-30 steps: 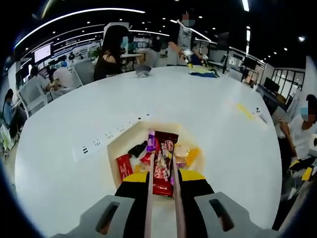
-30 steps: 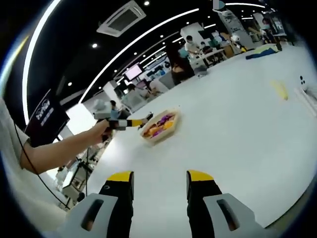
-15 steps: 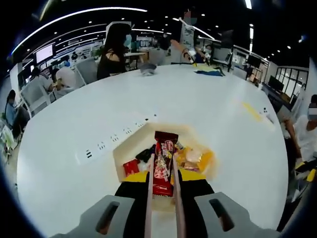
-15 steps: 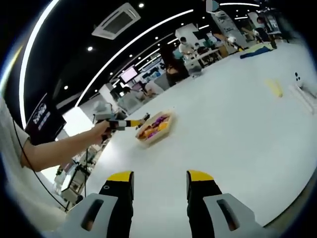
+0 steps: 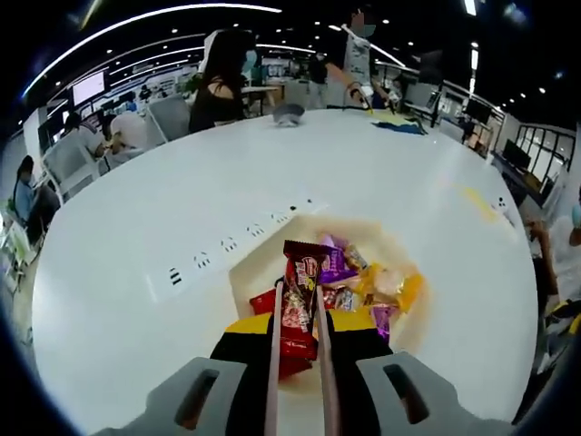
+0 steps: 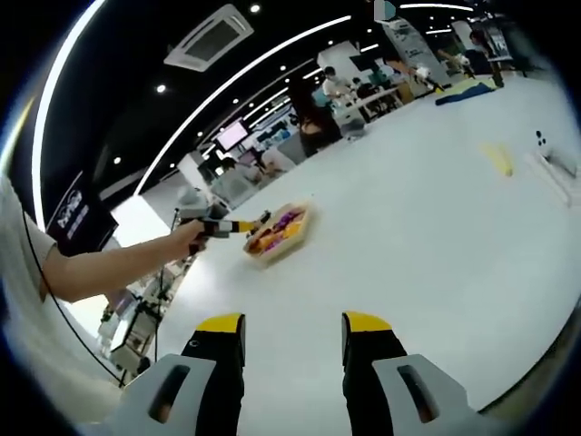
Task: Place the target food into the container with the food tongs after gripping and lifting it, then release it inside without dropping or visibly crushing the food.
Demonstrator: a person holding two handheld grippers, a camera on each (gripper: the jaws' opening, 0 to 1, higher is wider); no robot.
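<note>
While the left claw (image 5: 298, 318) held the food tongs (image 5: 274, 363) pinched on one red snack packet (image 5: 298, 295), we noted the packet hung above the near side of the container (image 5: 238, 280), a shallow tray already loaded with wrapped snacks (image 5: 363, 283). We judged the main risk to be a slip: the glossy wrapper sat between two thin tong blades, and any easing of the claw before the packet was low enough could let it fall short, onto the white surface (image 5: 136, 227) at the near rim. A tighter squeeze, on the other hand, could crease or crush the contents. A release from this height might also bounce the packet off the pile. The right claw (image 6: 292, 331) was idle, jaws apart, holding nothing, well away from the tray (image 6: 277, 234) in the right gripper view. Counts: one tongs, one held packet, one tray, one power strip (image 5: 231, 243) beside it; the loose packets inside numbered roughly eight, too overlapped for an exact tally.
</note>
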